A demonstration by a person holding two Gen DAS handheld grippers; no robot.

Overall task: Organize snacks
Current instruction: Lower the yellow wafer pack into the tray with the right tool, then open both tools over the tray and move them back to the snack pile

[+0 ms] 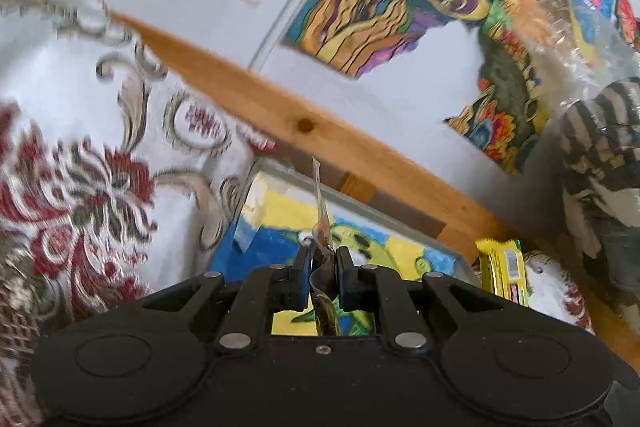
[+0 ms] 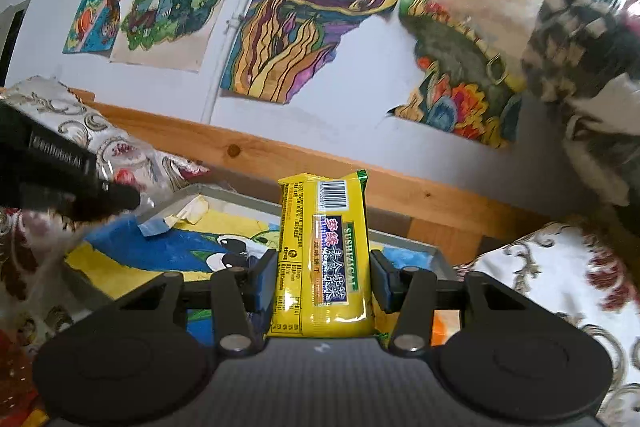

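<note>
Your right hand-held gripper (image 2: 323,277) is pinching the yellow snack pack (image 2: 324,259) across its width, the two pads pressed against its long sides, so the pack stands lengthwise along the fingers with its barcode end pointing away from you. Held that way it stays flat and stable, and it hangs above the shallow grey tray (image 2: 434,251) with the bright drawing in its bottom, which looks like the place meant for the snacks. Your left hand-held gripper (image 1: 324,267) has its fingers pressed nearly together on a thin clear-film wrapper (image 1: 322,215), gripped edge-on so only a narrow strip rises between the pads; what is inside it is too blurred to tell. It too is over the tray, toward the left side. In the left wrist view the yellow pack shows at the right, so both snacks are off the patterned cloth (image 1: 80,147) covering the bench. The far wooden rail (image 1: 280,115) behind the tray limits how far forward you can place either snack.
</note>
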